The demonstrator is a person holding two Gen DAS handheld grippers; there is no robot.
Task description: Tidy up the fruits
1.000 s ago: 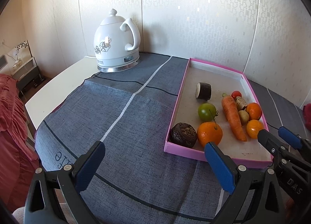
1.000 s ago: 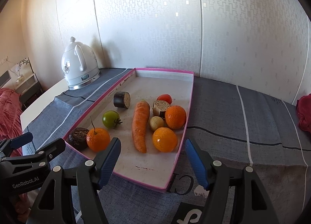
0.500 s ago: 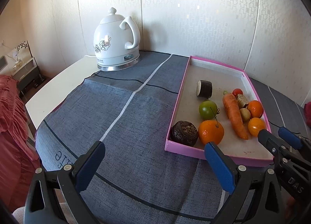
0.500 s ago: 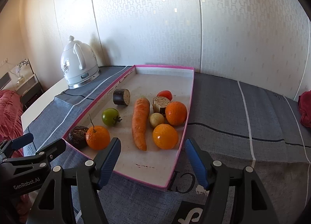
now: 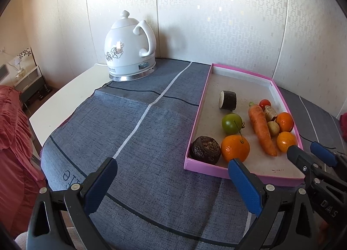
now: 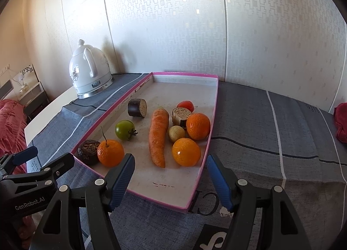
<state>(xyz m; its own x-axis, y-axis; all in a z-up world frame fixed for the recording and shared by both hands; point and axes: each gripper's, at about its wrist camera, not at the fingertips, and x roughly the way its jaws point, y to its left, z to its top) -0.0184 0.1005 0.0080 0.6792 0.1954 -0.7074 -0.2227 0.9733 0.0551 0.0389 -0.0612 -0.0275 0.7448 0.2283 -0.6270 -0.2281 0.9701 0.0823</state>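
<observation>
The left wrist camera looks forward over its own parted fingers from the near-left of the tray [image 5: 196, 119], facing the wall across grey cloth, with the kettle [image 5: 130, 48] left of the tray and the tray lying right of centre. The right wrist camera sits close at the tray's [image 6: 211, 119] near end, looking along its length toward the same wall, kettle [image 6: 89, 69] far left. Both views share the whole tray, the kettle and the wall, and each catches the other gripper beside the tray's near end.
</observation>
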